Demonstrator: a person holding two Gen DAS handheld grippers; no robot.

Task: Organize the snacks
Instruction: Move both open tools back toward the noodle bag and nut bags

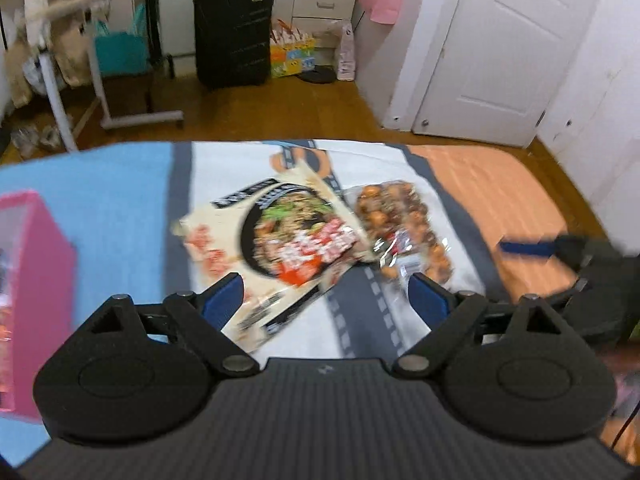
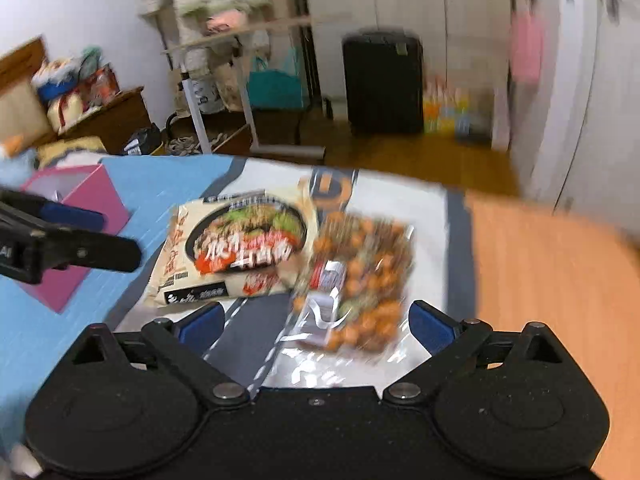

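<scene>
Two snack packs lie side by side on a mat. The cream noodle packet (image 1: 280, 244) (image 2: 236, 252) shows a black bowl of food. To its right sits a clear bag of brown round snacks (image 1: 404, 232) (image 2: 360, 276). My left gripper (image 1: 324, 292) is open above the near edge of the noodle packet, nothing between its blue pads. My right gripper (image 2: 316, 324) hangs open over the near end of the clear bag, not touching it. Each gripper also shows at the edge of the other's view: the right one (image 1: 568, 248) and the left one (image 2: 76, 240).
A pink open box (image 1: 36, 280) (image 2: 80, 216) stands at the left on the blue part of the mat (image 1: 100, 208). An orange section (image 1: 500, 200) lies to the right. Beyond the edge are wooden floor, a black suitcase (image 1: 234, 32), a white rolling stand (image 1: 104, 92) and a white door (image 1: 500, 52).
</scene>
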